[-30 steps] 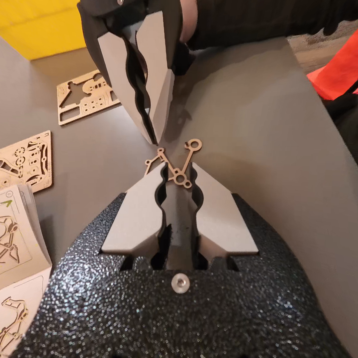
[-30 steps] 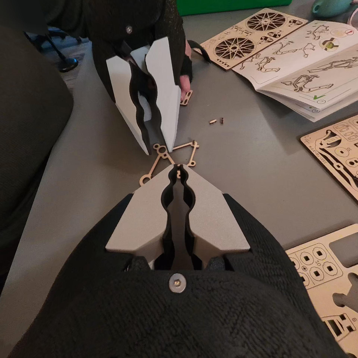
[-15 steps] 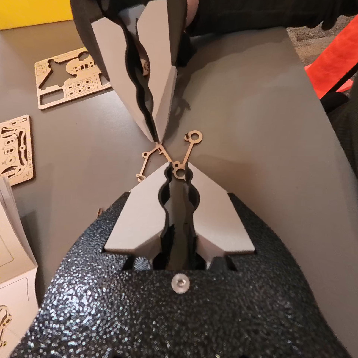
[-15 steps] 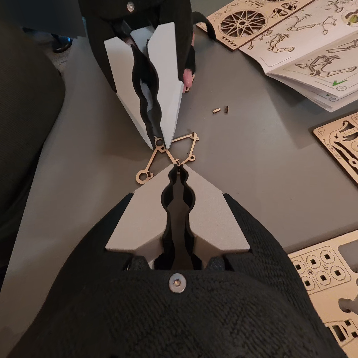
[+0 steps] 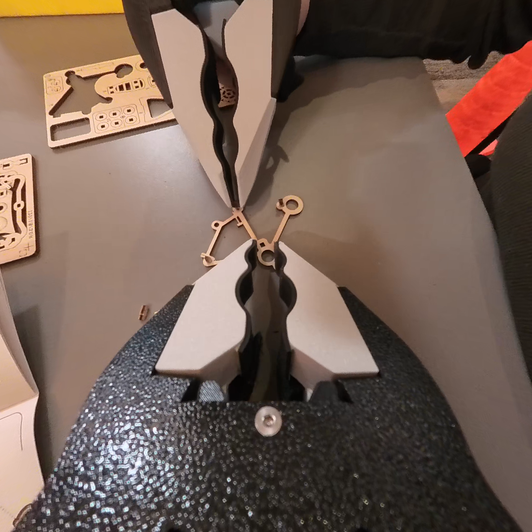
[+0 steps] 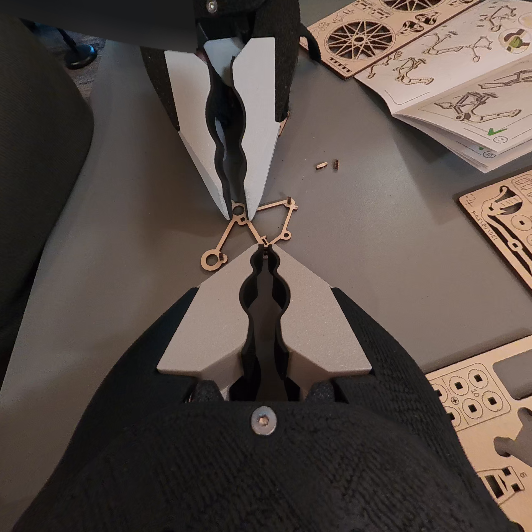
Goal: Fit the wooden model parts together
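Grey table (image 5: 374, 201): work surface, bearing everything below. Wooden parts sheets (image 6: 503, 230): several laser-cut panels, partly emptied, lying flat at the table's edges, well apart from the work. Instruction booklet (image 6: 460, 100): open, beyond the sheets, on the right gripper's side. Left gripper (image 5: 265, 253): tongs a second ago stood wider, with the ring end loose between them. They have now drawn in onto the ring end, both pads against its rim, and have barely narrowed further over the last half second. Right gripper (image 6: 264, 253): tongs together on a thin wooden sliver (image 6: 264, 250), unchanged over the same span, with the tips set at the far corner of the part, beside its small slot. Flat wooden linkage part (image 6: 224, 236): thin pale frame of bars and rings, lying on the table between the two grippers, which face one another. One ring end is pinched by the left tongs, the other ring lies free near the right tongs. Two loose wooden pegs (image 6: 322, 165): on the table between the part and the booklet, untouched. Assessment: with the ring end newly clamped, the part appears steadied against sliding. The likely step in hand is pressing the sliver into the corner slot. Whether it is already seated cannot be told.
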Action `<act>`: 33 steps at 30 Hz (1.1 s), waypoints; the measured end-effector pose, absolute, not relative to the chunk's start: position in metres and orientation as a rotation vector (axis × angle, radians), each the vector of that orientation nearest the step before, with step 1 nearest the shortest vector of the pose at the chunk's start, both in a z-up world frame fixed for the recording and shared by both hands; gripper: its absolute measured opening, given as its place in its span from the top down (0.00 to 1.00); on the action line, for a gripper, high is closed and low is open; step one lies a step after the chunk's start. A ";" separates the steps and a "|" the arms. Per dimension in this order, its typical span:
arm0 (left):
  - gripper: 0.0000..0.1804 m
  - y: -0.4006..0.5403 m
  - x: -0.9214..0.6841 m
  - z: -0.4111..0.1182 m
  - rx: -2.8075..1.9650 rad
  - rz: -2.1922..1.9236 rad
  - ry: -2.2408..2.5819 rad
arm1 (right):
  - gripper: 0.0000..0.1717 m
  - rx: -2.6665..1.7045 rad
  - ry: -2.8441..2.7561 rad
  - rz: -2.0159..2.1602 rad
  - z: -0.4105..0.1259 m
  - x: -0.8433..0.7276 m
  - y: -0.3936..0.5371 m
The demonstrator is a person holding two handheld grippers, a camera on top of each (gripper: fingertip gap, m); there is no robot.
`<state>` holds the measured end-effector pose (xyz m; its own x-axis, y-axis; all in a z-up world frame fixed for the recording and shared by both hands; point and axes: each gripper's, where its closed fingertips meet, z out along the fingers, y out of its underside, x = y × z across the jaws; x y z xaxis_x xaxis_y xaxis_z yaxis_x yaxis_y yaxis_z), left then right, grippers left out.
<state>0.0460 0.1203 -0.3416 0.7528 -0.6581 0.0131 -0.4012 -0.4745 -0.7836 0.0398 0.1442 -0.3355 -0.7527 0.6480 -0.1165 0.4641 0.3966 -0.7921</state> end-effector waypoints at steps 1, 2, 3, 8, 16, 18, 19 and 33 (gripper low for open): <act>0.95 0.120 0.046 -0.342 -2.130 -0.400 0.791 | 0.99 -0.991 -2.442 1.283 -0.335 0.040 0.144; 0.95 0.120 0.046 -0.342 -2.130 -0.399 0.790 | 0.99 -0.993 -2.440 1.282 -0.335 0.039 0.145; 0.95 0.120 0.046 -0.342 -2.130 -0.399 0.789 | 0.99 -0.991 -2.438 1.280 -0.335 0.039 0.145; 0.95 0.121 0.046 -0.342 -2.132 -0.397 0.784 | 0.99 -0.970 -2.434 1.261 -0.335 0.040 0.145; 0.95 0.121 0.046 -0.342 -2.132 -0.393 0.776 | 0.99 -0.967 -2.421 1.264 -0.334 0.040 0.145; 0.95 0.121 0.046 -0.342 -2.132 -0.393 0.775 | 0.99 -0.964 -2.429 1.251 -0.335 0.040 0.145; 0.95 0.121 0.046 -0.342 -2.132 -0.392 0.775 | 0.99 -0.963 -2.430 1.248 -0.336 0.040 0.146; 0.95 0.122 0.046 -0.342 -2.133 -0.392 0.773 | 0.99 -0.909 -2.437 1.152 -0.337 0.041 0.147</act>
<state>0.0457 0.1216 -0.3415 0.7635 -0.6456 0.0129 -0.3925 -0.4798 -0.7847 0.0410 0.1466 -0.3373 -0.7567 0.6538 -0.0026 0.4171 0.4797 -0.7720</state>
